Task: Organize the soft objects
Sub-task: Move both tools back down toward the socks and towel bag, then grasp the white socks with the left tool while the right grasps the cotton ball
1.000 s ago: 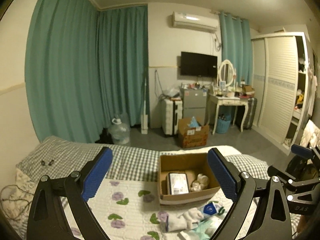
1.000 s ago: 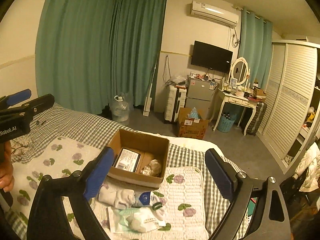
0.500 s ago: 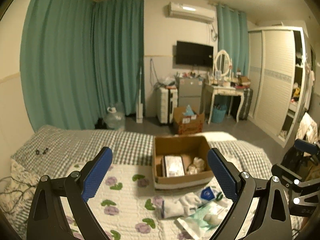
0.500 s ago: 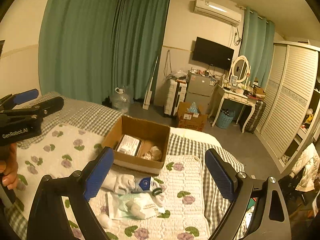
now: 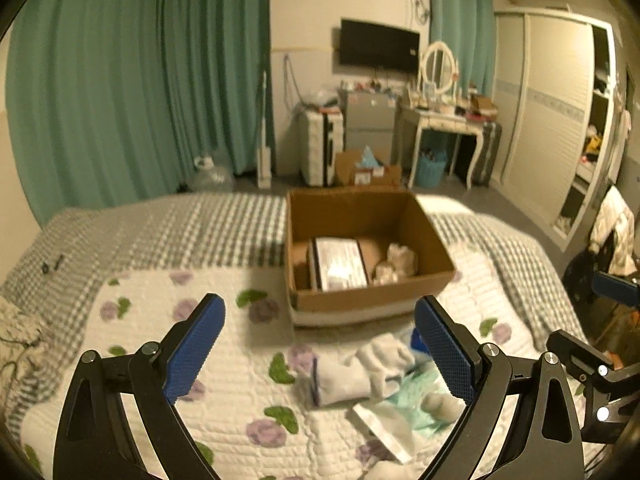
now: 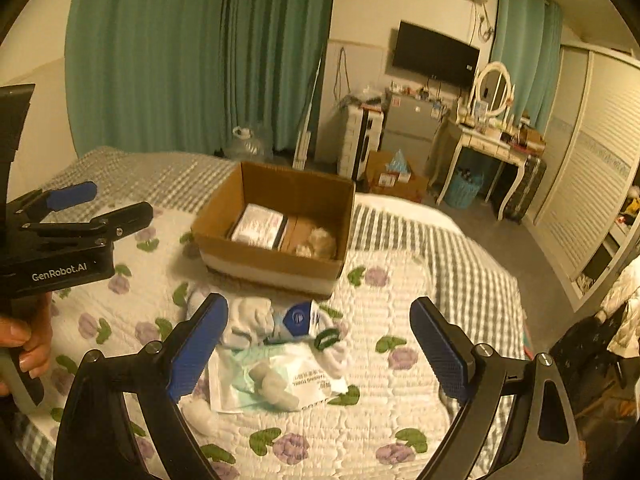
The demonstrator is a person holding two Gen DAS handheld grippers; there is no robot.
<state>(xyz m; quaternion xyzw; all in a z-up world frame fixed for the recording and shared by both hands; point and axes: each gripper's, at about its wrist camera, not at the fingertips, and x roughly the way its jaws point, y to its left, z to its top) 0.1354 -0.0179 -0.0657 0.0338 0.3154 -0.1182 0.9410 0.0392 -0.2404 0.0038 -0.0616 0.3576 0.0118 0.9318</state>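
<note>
An open cardboard box (image 5: 372, 296) (image 6: 272, 266) stands on the bed and holds a flat white packet (image 5: 340, 262) (image 6: 260, 226) and a pale soft lump (image 5: 396, 262) (image 6: 320, 240). In front of it lies a pile: white socks (image 5: 352, 372) (image 6: 248, 320), a blue-and-white sock (image 6: 298, 318) and a plastic pouch with a rolled towel (image 5: 404, 408) (image 6: 272, 384). My left gripper (image 5: 320, 344) is open and empty above the quilt, left of the pile. My right gripper (image 6: 316, 344) is open and empty, hovering over the pile. The left gripper also shows in the right wrist view (image 6: 92, 204).
The bed has a white floral quilt (image 5: 224, 392) over a grey checked sheet (image 5: 180, 228). Beyond the bed are a water jug (image 6: 248, 146), a suitcase (image 5: 320, 152), a floor box (image 5: 368, 170), a dressing table (image 5: 444, 124) and a wardrobe (image 5: 560, 120).
Both grippers have moved forward and tilted down toward the bed. The box and the sock pile appear larger and closer. Both grippers stay open.
</note>
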